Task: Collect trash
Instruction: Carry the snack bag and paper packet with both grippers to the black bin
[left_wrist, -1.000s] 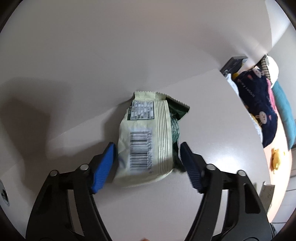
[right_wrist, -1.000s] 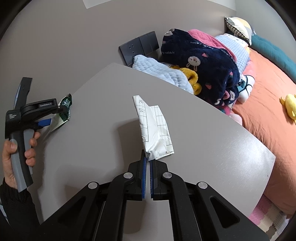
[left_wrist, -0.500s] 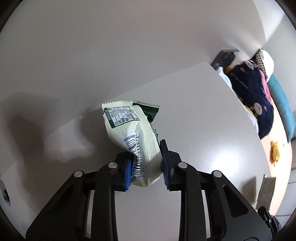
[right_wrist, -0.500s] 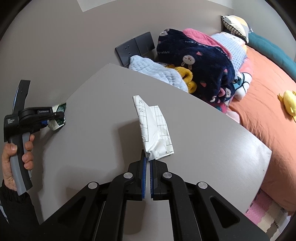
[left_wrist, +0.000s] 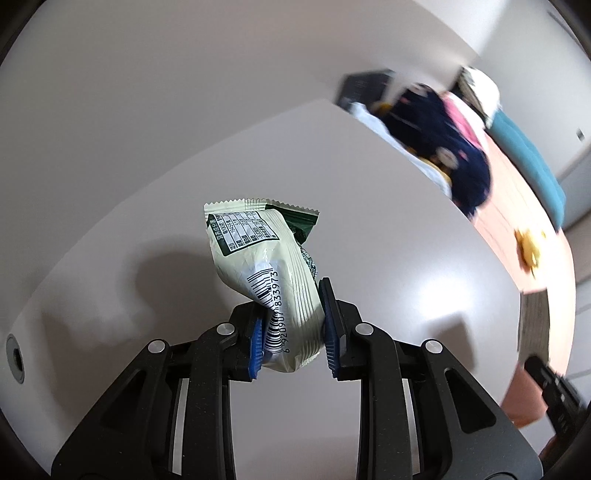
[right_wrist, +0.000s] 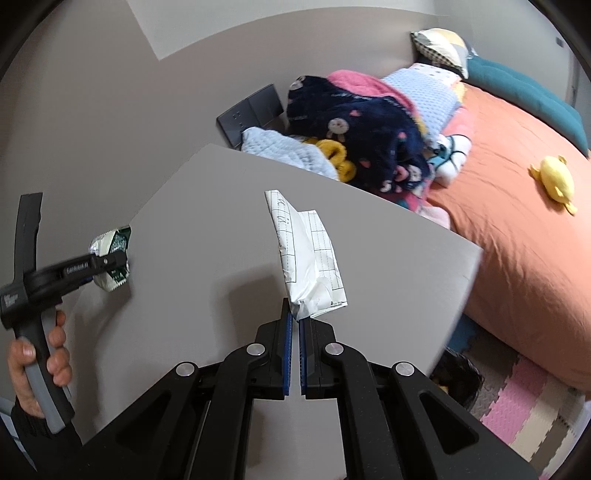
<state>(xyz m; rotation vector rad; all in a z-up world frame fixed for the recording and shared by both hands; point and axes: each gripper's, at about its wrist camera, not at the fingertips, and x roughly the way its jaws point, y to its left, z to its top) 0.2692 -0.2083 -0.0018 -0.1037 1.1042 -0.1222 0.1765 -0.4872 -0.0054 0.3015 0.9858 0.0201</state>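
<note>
both pieces of trash are already gripped and off the grey table (right_wrist: 207, 206), so the step in hand reads as the carry to wherever the trash goes. the left gripper (left_wrist: 291, 332) is clamped on the lower end of the snack wrapper (left_wrist: 266, 266), its blue pads (left_wrist: 256, 343) pressed into the barcode part and creasing it; the wrapper hangs above the table's left side, with its shadow below it. the right gripper (right_wrist: 295, 317) has its jaws together, pinching only the bottom corner of the folded paper (right_wrist: 306, 254), which stands up above the middle of the table (a thin hold, since the sheet is light and floppy).

to do this well, keep both squeezes steady and move smoothly, as a jerk could pull that paper corner free. no bin is plainly visible; a dark shape beyond the table's right edge, by the foam mat (right_wrist: 517, 387), cannot be identified. carry both pieces clear of the table's edge before letting go.
</note>
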